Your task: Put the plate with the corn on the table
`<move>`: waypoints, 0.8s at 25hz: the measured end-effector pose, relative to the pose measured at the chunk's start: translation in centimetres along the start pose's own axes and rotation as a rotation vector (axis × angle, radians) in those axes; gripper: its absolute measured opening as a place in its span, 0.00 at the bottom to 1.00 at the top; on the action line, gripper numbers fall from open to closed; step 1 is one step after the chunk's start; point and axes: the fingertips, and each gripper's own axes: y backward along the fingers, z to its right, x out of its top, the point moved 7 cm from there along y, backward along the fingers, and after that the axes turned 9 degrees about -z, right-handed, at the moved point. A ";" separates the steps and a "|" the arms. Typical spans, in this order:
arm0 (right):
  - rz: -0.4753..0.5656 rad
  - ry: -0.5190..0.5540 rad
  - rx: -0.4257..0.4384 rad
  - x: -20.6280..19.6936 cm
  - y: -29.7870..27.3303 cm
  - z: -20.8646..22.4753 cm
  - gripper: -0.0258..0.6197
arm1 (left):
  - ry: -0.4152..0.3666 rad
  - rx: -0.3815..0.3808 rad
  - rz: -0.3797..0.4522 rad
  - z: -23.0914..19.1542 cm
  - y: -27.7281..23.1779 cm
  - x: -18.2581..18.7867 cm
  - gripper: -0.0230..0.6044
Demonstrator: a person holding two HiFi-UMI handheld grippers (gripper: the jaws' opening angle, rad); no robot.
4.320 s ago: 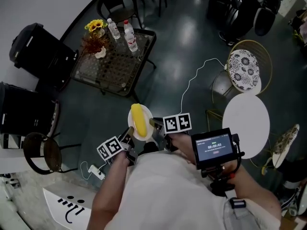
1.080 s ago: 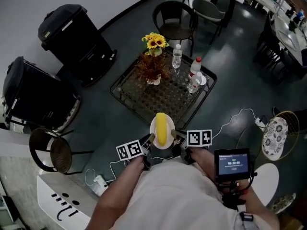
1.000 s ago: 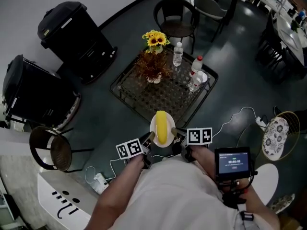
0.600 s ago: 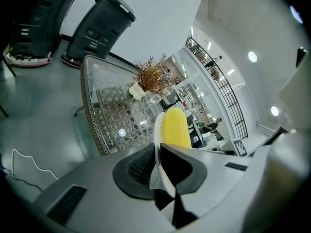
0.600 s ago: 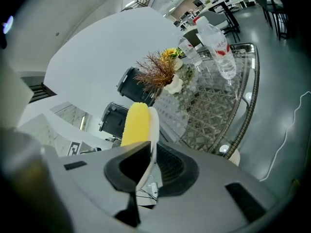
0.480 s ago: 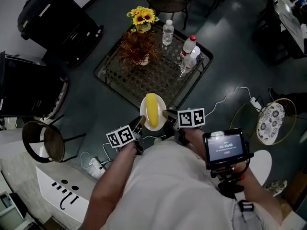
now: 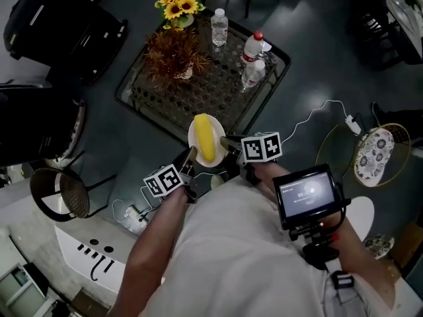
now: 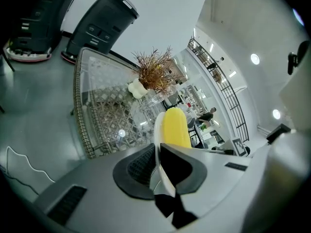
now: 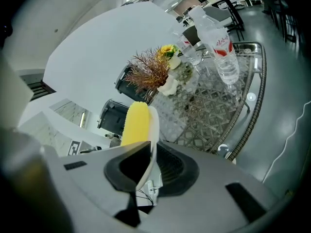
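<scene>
The left tool and right tool are pinching opposite rims of the plate – it is hovering, corn aboard, by the tabletop's near edge. Lowering it level, both sides together, is looking wisest.

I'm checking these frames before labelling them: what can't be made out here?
- Head view: how high the plate is above the table, because it is seen from above.
- Left gripper view: the plate's top face, which is edge-on behind the corn.
- Head view: the label print on the red-capped bottle, which is too small.
</scene>
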 end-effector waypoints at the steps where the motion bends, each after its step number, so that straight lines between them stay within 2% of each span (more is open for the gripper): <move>1: -0.007 -0.001 0.004 0.4 -0.2 0.3 0.11 | 0.000 0.014 -0.002 -0.4 -0.2 0.2 0.09; 8: -0.037 0.029 0.024 1.0 -0.8 0.8 0.11 | -0.009 0.027 0.009 -0.4 -0.7 0.3 0.09; 15: -0.105 0.069 0.016 4.4 -2.5 3.5 0.11 | 0.045 0.070 0.006 -1.9 -3.8 2.3 0.09; 20: -0.141 0.087 0.001 4.1 -2.3 4.0 0.11 | 0.051 0.088 0.006 -1.7 -4.1 1.5 0.09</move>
